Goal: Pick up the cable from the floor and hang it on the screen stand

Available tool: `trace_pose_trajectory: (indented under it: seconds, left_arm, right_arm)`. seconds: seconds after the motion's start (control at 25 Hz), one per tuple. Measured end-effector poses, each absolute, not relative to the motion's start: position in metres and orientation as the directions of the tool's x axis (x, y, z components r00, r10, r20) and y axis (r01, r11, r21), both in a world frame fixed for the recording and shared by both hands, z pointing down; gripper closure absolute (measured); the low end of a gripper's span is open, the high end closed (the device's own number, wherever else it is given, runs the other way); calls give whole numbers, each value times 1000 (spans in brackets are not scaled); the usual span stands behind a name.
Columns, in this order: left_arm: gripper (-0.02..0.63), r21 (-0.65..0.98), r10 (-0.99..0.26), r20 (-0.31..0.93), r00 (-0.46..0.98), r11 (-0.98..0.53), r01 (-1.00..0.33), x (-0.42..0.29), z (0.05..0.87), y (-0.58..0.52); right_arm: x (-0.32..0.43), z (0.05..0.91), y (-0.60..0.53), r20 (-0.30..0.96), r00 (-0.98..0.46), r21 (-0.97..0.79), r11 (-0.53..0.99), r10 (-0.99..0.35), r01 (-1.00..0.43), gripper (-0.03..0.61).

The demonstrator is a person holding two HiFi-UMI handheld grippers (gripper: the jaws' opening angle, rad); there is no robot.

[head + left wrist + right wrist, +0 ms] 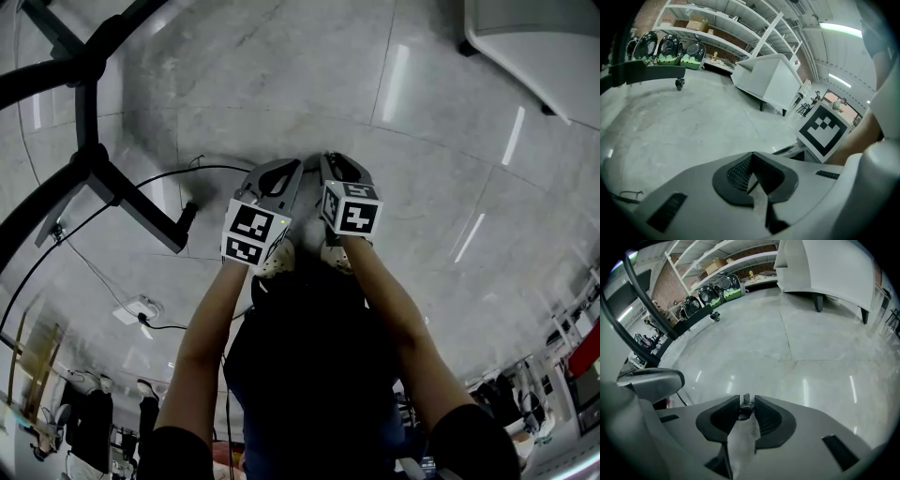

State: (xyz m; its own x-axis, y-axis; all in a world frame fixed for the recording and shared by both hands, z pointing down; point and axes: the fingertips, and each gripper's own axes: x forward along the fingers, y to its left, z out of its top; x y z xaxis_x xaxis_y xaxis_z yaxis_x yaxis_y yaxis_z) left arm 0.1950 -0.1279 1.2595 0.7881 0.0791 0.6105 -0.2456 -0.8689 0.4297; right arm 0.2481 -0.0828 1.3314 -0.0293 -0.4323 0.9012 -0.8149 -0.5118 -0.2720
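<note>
- Right hand-held gripper (746, 399): I read its jaws clamped on the dark cable end (746, 408).
- Left hand-held gripper (753, 157): jaws closed, nothing between them.

Bright streaks glare off the floor (281, 84) (fisheye-warped edges).

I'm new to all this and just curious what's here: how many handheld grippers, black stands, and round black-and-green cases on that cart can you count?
Grippers: 2 (left gripper, right gripper)
Black stand: 1
Round black-and-green cases: 3
Total: 6
</note>
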Motion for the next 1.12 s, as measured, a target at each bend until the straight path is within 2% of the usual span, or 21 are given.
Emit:
trace_pose_trajectory:
  seconds: [0.52,1.12]
  left_arm:
    - [611,398,18,628,778,-866,-302,177,1198,-149]
    - [611,407,-6,614,789,-855,-323,169,1056,-151]
  right_arm:
    - [264,1254,-95,884,-22,-273,-478,-467,-835,463]
    - [247,1107,-118,863,-62,-288,-387,-501,-876,463]
